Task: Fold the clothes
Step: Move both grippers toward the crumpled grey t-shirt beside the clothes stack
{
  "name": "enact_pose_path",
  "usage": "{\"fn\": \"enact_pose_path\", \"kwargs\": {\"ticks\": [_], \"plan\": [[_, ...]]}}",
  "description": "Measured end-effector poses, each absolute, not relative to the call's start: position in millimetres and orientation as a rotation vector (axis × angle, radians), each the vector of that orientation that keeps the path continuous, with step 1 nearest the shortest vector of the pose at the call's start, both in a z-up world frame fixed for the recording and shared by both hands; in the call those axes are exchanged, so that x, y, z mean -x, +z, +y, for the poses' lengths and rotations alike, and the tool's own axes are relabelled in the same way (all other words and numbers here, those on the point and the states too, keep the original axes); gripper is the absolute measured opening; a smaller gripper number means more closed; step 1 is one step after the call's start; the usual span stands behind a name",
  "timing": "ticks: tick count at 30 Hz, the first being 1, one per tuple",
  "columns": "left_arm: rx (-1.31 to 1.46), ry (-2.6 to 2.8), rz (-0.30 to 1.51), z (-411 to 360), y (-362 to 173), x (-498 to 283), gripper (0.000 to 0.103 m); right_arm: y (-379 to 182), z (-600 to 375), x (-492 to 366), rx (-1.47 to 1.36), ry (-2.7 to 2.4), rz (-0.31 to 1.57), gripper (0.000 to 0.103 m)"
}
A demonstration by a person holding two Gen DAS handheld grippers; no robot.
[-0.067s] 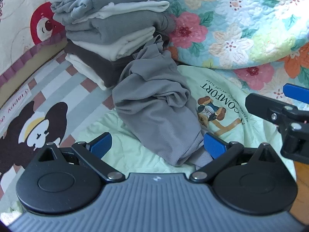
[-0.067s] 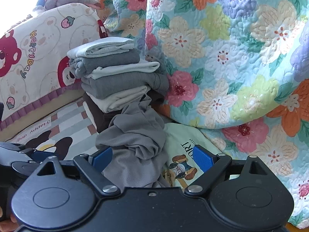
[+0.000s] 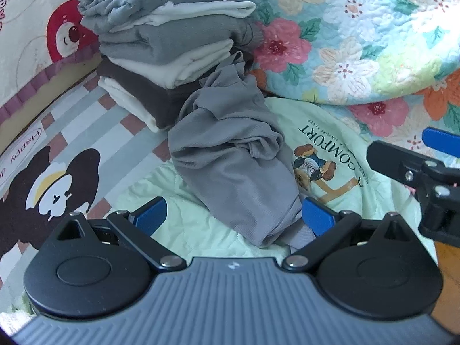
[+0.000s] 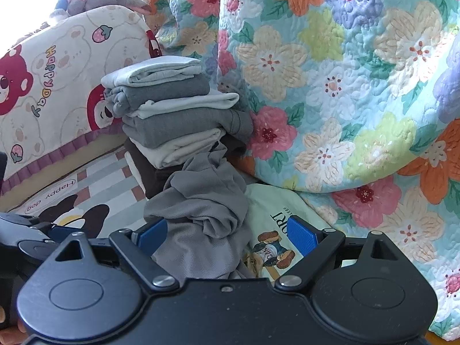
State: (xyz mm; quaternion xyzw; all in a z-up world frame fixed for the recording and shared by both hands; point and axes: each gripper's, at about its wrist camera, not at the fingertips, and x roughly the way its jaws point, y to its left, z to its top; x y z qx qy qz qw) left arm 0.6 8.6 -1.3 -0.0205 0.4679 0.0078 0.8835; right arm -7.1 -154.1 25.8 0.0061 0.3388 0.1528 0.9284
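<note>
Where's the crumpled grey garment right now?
In both views, centre: the crumpled grey garment lies on the pale green shirt, its far end against the folded stack.

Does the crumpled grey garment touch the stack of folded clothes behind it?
Touching. In the left wrist view the crumpled grey garment runs up against the stack of folded clothes, its far end lying on the lower layers with no gap.

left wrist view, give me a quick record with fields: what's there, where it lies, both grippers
unfolded item: crumpled grey garment
lies on: pale green shirt with a bear print, spread flat
far end: leans against the stack of folded clothes
stack: grey, white and brown layers, on the striped sheet
behind: floral quilt
left gripper: open, near end of the grey garment between its fingers
right gripper: open, same garment just ahead
</note>
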Motion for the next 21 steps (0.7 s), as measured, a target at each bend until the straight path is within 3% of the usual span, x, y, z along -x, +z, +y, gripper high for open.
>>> {"fn": "enact_pose_path", "kwargs": {"ticks": [21], "plan": [[0.063, 0.053, 0.969, 44.6, -6.3, 1.8, 0.099, 15.6, -138.7, 0.2, 0.066, 0.282, 0.687, 0.093]]}}
